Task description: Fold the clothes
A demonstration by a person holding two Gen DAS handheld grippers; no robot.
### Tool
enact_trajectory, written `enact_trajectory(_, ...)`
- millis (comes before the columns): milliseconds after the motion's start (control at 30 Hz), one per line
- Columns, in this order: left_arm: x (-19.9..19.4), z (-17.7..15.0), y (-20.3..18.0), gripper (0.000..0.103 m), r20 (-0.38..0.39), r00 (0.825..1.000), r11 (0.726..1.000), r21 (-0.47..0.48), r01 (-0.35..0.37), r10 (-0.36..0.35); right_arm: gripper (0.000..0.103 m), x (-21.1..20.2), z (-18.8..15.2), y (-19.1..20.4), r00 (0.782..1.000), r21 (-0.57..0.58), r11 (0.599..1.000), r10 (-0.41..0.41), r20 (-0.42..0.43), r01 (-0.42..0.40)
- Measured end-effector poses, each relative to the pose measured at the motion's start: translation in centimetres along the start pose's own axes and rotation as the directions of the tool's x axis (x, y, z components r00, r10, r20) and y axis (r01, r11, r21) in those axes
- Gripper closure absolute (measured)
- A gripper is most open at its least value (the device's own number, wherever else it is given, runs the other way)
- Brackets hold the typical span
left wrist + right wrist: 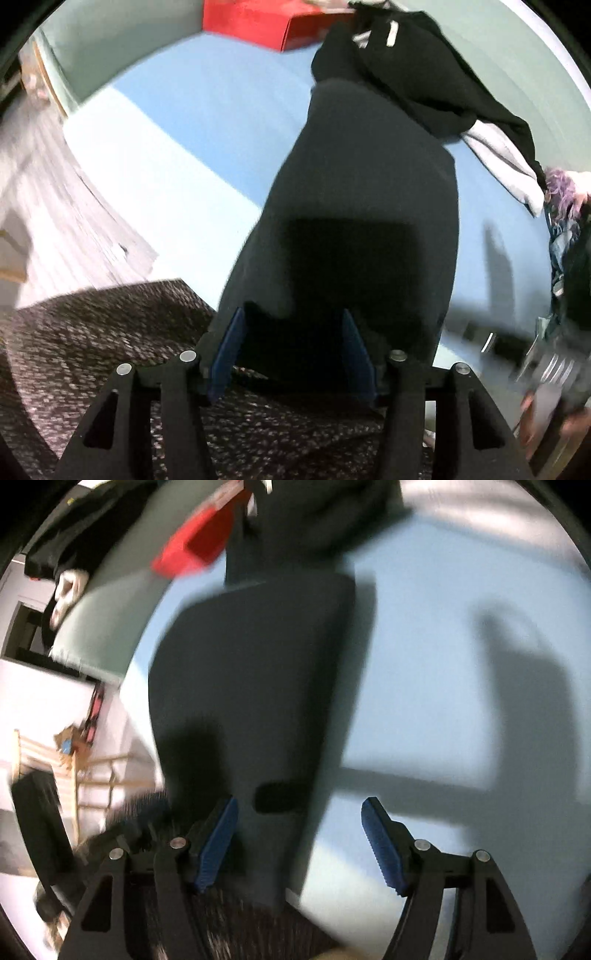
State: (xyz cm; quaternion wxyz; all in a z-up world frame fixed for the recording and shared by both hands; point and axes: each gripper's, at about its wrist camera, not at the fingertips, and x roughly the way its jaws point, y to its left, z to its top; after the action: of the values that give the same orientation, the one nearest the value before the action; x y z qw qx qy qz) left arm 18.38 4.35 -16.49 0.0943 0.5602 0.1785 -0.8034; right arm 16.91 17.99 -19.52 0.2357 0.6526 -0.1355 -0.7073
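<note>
dark garment lies flat on the blue sheet, both grippers over its near end

a long dark garment (354,206) lies stretched out on a light blue sheet (192,147), its near end at the edge closest to both cameras. the left gripper (291,321) points down over that near end, jaws spread apart; the dark cloth fills the gap between its blue pads (225,343), but whether the pads touch it cannot be told. the right gripper (299,816) has its jaws spread wide, with the garment's near edge under the left pad and bare sheet under the right; the pads press on nothing. at the far end lies a heap of black clothes (399,62) beside a red box (266,22). a speckled rug (85,332) shows below the sheet's edge. the right view is blurred.
</note>
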Motion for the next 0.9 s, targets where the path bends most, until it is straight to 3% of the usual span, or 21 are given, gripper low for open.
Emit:
enact_trajectory(100, -1.4, -0.1, 0.0, 0.046, 0.045, 0.999, 1.0, 0.005, -0.009, 0.009, 0.03, 0.9, -2.2, -0.2, 1.0, 0.01, 1.0, -0.01, -0.015, 0.011)
enact_trajectory(267, -4.0, -0.9, -0.4, 0.046, 0.11, 0.994, 1.0, 0.023, -0.021, 0.018, 0.029, 1.4, -2.8, 1.3, 0.999, -0.036, 0.999, 0.006, -0.054, -0.008)
enact_trajectory(367, -6.5, -3.4, 0.1, 0.046, 0.168, 0.986, 0.999, 0.03, 0.02, -0.025, 0.029, 2.8, -3.4, 2.0, 0.994, -0.058, 0.998, 0.019, -0.107, -0.025)
enact_trajectory(433, -8.4, -4.1, 0.4, 0.046, 0.231, 0.97, 0.996, 0.054, 0.066, -0.077, 0.027, 3.3, -3.4, 1.7, 0.993, -0.038, 0.999, 0.034, -0.116, -0.039)
enact_trajectory(500, -10.3, -4.9, 0.6, 0.045, 0.308, 0.943, 0.99, 0.095, 0.101, -0.125, 0.027, 3.1, -3.0, 0.8, 0.99, 0.012, 0.995, 0.096, -0.106, -0.096)
enact_trajectory(567, -11.7, -5.7, 0.6, 0.039, 0.376, 0.916, 0.985, 0.148, 0.091, -0.141, 0.028, 3.1, -2.4, -0.4, 0.981, 0.083, 0.983, 0.168, -0.092, -0.161)
enact_trajectory(600, -12.0, -5.9, 0.4, 0.037, 0.397, 0.908, 0.983, 0.169, 0.072, -0.135, 0.031, 3.2, -2.1, -1.2, 0.975, 0.124, 0.973, 0.206, -0.085, -0.195)
enact_trajectory(667, -12.3, -6.4, -0.3, 0.037, 0.425, 0.898, 0.975, 0.219, 0.02, -0.114, 0.054, 3.1, -2.1, -2.1, 0.97, 0.162, 0.963, 0.23, -0.077, -0.215)
enact_trajectory(900, -12.2, -7.6, -1.1, 0.037, 0.44, 0.89, 0.959, 0.284, -0.009, -0.122, 0.071, 1.8, -2.4, -2.0, 0.977, 0.102, 0.977, 0.196, -0.083, -0.188)
